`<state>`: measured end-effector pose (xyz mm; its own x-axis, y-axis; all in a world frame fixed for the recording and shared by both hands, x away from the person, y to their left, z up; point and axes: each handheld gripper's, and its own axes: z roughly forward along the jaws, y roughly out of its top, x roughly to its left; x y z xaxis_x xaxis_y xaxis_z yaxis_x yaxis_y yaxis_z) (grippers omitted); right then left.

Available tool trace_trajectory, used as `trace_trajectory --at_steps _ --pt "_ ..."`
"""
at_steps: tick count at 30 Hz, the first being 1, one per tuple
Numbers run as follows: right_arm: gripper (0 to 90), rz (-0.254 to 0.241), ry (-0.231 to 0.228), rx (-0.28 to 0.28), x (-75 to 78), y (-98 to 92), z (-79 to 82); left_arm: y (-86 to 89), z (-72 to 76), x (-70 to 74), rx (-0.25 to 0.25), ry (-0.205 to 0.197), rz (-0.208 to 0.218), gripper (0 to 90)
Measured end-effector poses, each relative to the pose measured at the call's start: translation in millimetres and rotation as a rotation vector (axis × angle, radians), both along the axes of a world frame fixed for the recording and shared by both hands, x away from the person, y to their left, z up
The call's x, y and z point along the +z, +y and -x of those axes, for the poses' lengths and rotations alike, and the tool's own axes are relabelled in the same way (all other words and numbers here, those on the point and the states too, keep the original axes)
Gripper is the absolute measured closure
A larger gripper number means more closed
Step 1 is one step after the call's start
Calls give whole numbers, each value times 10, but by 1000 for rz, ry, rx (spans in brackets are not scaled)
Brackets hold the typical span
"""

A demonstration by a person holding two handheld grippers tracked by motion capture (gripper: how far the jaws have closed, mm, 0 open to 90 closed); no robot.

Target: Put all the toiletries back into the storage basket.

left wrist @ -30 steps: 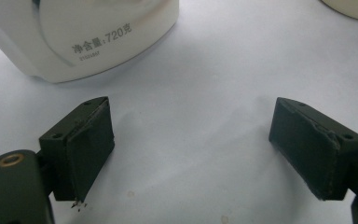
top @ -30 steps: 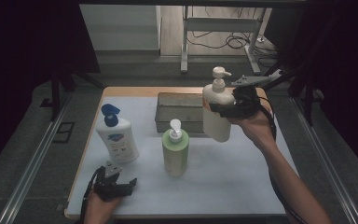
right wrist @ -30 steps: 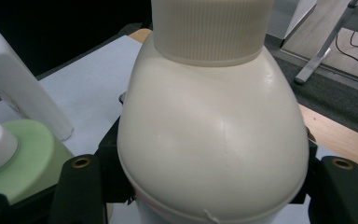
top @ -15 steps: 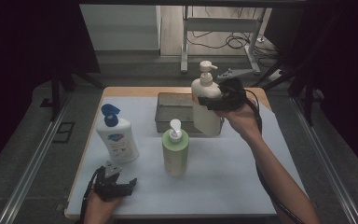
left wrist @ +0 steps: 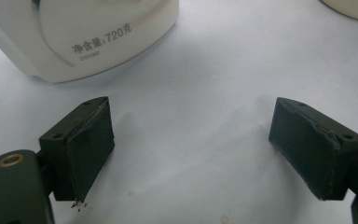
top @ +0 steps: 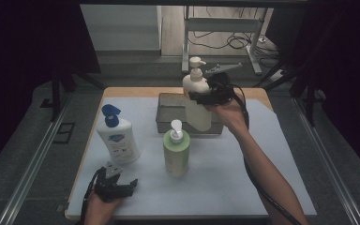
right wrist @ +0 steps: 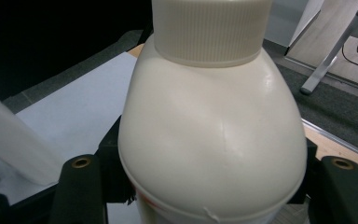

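the right tongs (top: 205, 97) clench a smooth cream pump bottle (top: 197, 101), upright at upper centre of the frame above the grey rectangular tray (top: 168, 112). the left tongs (top: 114, 183), lower left, rest spread wide and empty on the bench's (top: 243, 168) white matte sheet.

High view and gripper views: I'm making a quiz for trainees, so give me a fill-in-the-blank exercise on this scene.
1. The right gripper is shut on a ____ pump bottle.
2. The bottle on the table with a blue cap stands to the ____ of the green bottle in the high view.
3. The left gripper has its jaws ____.
4. The held bottle hangs over a grey ____.

Missing words: cream; left; open; tray
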<state>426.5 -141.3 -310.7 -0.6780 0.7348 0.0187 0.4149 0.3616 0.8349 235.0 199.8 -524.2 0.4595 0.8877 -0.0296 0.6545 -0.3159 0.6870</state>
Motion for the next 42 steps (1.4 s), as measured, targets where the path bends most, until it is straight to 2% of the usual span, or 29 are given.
trace_trajectory --at_steps 23,34,42 --pt "372 -19 -14 -15 -96 350 -286 1 -1 1 -1 0 -1 134" --pt "372 -26 -36 -26 -104 517 -412 1 -1 1 -1 1 0 135" --pt "373 -15 -46 -25 -147 646 -481 2 -1 1 -1 1 -1 135"
